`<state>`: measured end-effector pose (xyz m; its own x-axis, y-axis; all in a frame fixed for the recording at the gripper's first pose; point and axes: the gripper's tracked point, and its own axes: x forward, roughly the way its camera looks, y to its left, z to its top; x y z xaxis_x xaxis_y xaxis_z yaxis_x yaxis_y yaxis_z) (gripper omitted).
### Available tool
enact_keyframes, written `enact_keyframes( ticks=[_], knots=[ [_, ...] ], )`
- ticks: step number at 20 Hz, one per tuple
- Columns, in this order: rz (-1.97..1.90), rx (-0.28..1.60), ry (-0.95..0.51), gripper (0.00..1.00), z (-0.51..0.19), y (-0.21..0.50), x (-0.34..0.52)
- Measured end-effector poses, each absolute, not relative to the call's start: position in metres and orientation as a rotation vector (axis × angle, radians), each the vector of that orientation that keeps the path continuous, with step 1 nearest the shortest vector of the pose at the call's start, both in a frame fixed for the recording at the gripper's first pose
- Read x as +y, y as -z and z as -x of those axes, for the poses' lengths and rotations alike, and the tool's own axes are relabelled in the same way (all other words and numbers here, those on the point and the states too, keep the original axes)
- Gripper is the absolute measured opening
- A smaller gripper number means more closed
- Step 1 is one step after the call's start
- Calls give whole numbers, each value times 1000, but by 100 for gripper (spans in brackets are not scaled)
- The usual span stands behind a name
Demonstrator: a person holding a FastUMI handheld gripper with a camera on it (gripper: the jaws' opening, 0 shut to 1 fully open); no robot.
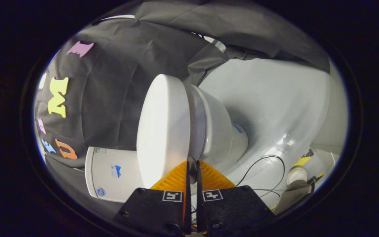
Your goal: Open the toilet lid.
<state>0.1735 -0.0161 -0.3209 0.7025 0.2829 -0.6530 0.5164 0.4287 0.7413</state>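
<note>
Beyond the fingers spreads a pale, glossy floor [268, 98] that catches soft highlights, and it runs up to a booth wall of black cloth [117, 98] hung in loose creases. A thin dark cable [264, 161] loops over the floor beside the toilet's base, and a small round white object [296, 174] sits further off; it is too small and blurred to tell what it is.

The view is rolled on its side. The toilet lid [163, 128] is a smooth, white, rounded oval of shiny plastic, lying closed against the seat and bowl [217, 131], which are the same hard glazed white and taper down to a pedestal. The boxy white tank [113, 174] with rounded corners stands behind the lid, against the cloth.

The gripper [192, 171] points at the seam where the lid's rim meets the seat. Its jaws stand nearly closed, with only a narrow slit between the ridged pads, and the tips are at or just short of the rim; whether they touch it I cannot tell. Nothing is clearly clamped between them.
</note>
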Motion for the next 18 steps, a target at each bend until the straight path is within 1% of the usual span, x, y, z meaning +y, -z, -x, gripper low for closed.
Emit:
enact_keyframes(
  ticks=[3, 18],
  knots=[
    [-1171, 793, 153, 9, -174, 306, -13],
    [-996, 744, 70, 10, -184, 222, 2]
  ],
)
